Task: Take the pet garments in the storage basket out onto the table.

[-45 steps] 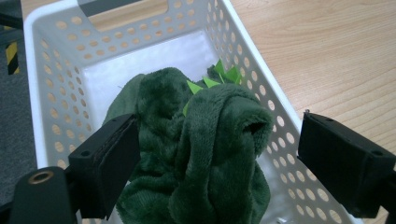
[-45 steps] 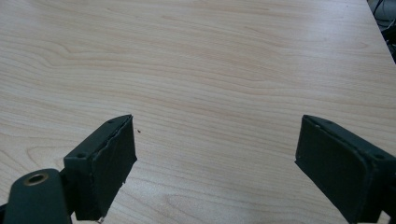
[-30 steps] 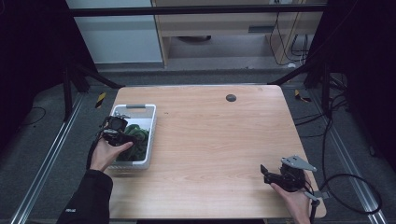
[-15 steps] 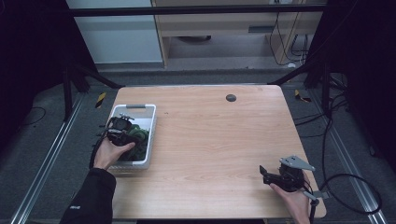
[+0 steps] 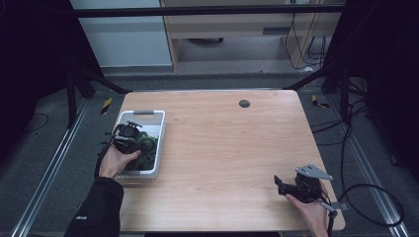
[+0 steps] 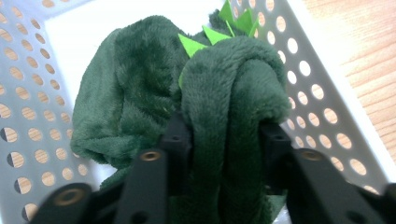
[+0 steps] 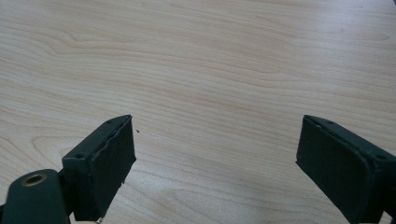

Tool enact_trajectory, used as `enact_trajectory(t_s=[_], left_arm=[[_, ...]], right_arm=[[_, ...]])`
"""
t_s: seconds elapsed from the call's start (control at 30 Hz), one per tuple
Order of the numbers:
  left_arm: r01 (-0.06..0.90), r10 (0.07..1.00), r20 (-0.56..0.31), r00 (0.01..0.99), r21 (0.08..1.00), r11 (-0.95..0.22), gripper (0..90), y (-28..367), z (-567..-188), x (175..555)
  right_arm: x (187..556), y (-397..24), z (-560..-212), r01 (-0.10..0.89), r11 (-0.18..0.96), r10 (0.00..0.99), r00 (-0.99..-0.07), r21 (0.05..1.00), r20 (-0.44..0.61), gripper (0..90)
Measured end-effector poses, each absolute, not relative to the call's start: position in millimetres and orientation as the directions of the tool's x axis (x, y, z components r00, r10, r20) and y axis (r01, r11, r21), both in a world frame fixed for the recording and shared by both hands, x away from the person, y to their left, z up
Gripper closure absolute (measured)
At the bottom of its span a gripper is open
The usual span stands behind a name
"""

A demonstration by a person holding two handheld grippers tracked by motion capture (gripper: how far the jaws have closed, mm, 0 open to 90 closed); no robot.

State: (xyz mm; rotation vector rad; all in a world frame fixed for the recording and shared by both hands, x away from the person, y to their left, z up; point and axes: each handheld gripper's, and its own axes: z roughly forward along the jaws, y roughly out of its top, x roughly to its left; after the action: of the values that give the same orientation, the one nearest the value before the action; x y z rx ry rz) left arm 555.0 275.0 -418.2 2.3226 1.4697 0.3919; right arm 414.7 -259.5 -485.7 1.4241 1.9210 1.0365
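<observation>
A dark green plush toy (image 6: 140,88) with bright green felt spikes (image 6: 194,44) lies in a white perforated basket (image 6: 28,93). My left gripper (image 6: 226,140) is shut on a thick fold of the plush, which bulges up between the jaws. From above, the left gripper (image 5: 129,134) sits low inside the basket (image 5: 143,112) over the green plush toy (image 5: 147,143). My right gripper (image 5: 280,184) rests near the table's front right corner. In its own view the right gripper (image 7: 215,158) stands wide open over bare wood, nothing between its jaws.
The wooden table (image 5: 222,143) carries the basket at its left edge. A small dark round grommet (image 5: 244,103) sits near the far edge. Cables (image 5: 365,197) trail on the floor to the right.
The left hand and gripper shifted slightly within the basket, staying on the plush. The right gripper has not moved.
</observation>
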Motion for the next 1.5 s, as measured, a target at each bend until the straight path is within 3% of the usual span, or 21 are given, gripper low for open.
enact_trajectory(t_s=[0.2, 0.33, 1.5], left_arm=[[0.808, 0.907, 0.047, 0.419, 0.436, -0.396, 76.6, 275.8, -417.1, 554.2], [0.8, 0.908, 0.045, 0.415, 0.458, -0.389, 79.2, 280.0, -413.2, 551.8], [0.689, 0.882, 0.072, 0.466, 0.596, -0.413, 80.6, 296.8, -321.5, 508.0]], right_arm=[[414.8, -259.5, -485.7, 0.547, 0.153, 0.951, -0.307, 0.823, 0.027, 11.3], [414.7, -259.7, -485.7, 0.547, 0.15, 0.952, -0.305, 0.824, 0.029, 11.3], [413.4, -260.8, -483.8, 0.538, 0.142, 0.954, -0.3, 0.831, 0.031, 11.3]])
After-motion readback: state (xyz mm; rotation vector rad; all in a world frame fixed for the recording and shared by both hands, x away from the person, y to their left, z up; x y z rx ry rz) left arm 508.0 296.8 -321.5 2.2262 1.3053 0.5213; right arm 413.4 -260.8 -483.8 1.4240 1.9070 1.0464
